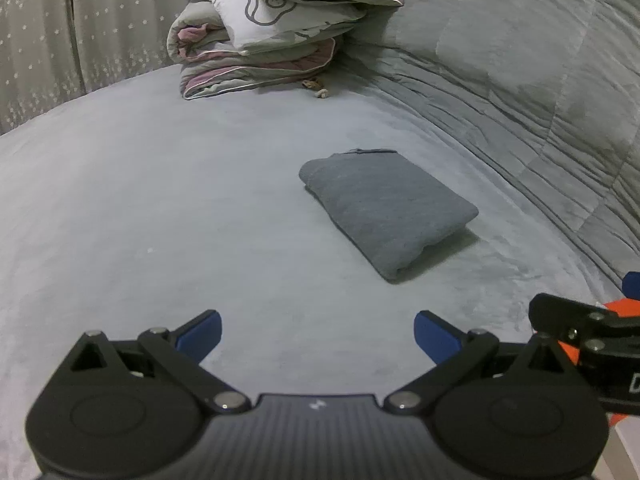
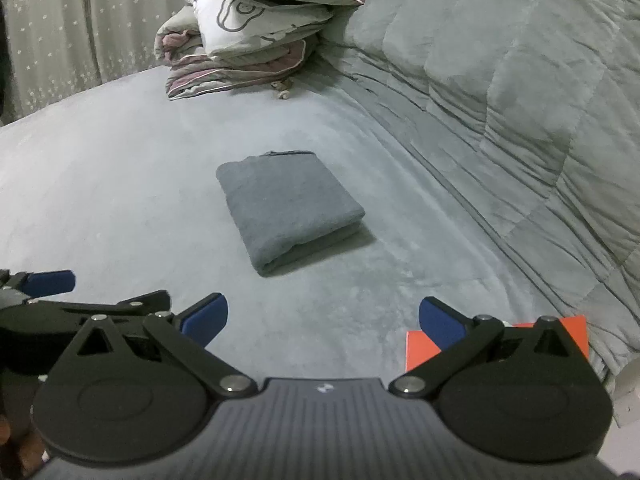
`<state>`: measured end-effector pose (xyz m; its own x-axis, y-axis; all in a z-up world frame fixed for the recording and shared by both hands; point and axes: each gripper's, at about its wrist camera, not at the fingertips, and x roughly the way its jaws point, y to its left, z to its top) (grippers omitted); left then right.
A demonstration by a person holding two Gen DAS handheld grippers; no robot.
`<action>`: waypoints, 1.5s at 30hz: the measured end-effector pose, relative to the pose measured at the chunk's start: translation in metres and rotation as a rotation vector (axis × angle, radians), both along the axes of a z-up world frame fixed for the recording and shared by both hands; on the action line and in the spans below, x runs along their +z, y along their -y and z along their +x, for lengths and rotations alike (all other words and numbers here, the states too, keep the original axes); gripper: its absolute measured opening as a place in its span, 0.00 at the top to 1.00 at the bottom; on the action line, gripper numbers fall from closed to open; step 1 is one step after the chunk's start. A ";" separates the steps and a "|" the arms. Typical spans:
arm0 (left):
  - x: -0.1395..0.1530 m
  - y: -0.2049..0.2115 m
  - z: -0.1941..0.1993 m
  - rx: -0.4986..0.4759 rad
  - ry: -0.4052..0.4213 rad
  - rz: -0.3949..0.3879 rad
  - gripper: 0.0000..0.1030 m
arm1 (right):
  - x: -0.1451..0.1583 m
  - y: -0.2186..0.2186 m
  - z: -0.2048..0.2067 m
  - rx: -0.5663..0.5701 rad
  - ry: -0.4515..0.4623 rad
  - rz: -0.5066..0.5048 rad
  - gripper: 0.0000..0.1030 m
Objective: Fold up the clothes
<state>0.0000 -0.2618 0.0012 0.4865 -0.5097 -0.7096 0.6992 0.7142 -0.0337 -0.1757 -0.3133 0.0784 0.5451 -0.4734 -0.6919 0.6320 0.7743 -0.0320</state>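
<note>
Left wrist view: grey garment (image 1: 386, 212) lies folded into a neat rectangle on the bed (image 1: 160, 220) — left gripper (image 1: 317, 336) and right gripper (image 2: 323, 320) both spread wide, empty.

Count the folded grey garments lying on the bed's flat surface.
1. The folded grey garment lies alone mid-bed, ahead of both open grippers; the bedding pile at the far end could hide others.

Open bed (image 1: 160, 208) lies ahead of both my claws, bare to the left; the folded grey garment (image 2: 288, 208) sits mid-bed; a bunched quilt (image 2: 500, 80) walls the right; stacked bedding (image 1: 264, 36) blocks the far end; an orange box (image 2: 420, 348) lies under my right claw (image 2: 323, 320).
</note>
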 end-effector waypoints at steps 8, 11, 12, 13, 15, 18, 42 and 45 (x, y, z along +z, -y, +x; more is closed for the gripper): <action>0.001 0.002 -0.004 -0.012 0.002 0.003 0.01 | 0.001 0.001 -0.005 0.003 0.005 0.005 0.00; 0.000 0.002 -0.004 -0.014 0.004 0.004 0.01 | 0.001 0.006 -0.003 -0.001 0.002 0.004 0.00; 0.000 0.003 -0.004 -0.014 0.005 0.005 0.01 | 0.001 0.006 -0.003 -0.001 0.002 0.004 0.00; 0.000 0.003 -0.005 -0.014 0.005 0.006 0.01 | 0.001 0.006 -0.003 -0.002 0.002 0.003 0.00; 0.000 0.004 -0.005 -0.014 0.006 0.009 0.01 | 0.001 0.005 -0.002 -0.002 -0.001 0.002 0.00; 0.000 0.004 -0.005 -0.015 0.005 0.011 0.01 | 0.001 0.004 -0.002 -0.002 -0.005 0.001 0.00; 0.001 0.000 -0.004 -0.010 0.018 0.019 0.01 | -0.002 0.001 0.000 0.010 -0.018 -0.012 0.00; 0.001 -0.001 -0.004 -0.012 0.022 0.019 0.01 | -0.002 0.001 -0.001 0.009 -0.021 -0.014 0.00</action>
<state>-0.0044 -0.2608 0.0022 0.4961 -0.5018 -0.7086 0.7080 0.7062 -0.0044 -0.1765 -0.3141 0.0764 0.5347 -0.4785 -0.6966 0.6240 0.7794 -0.0563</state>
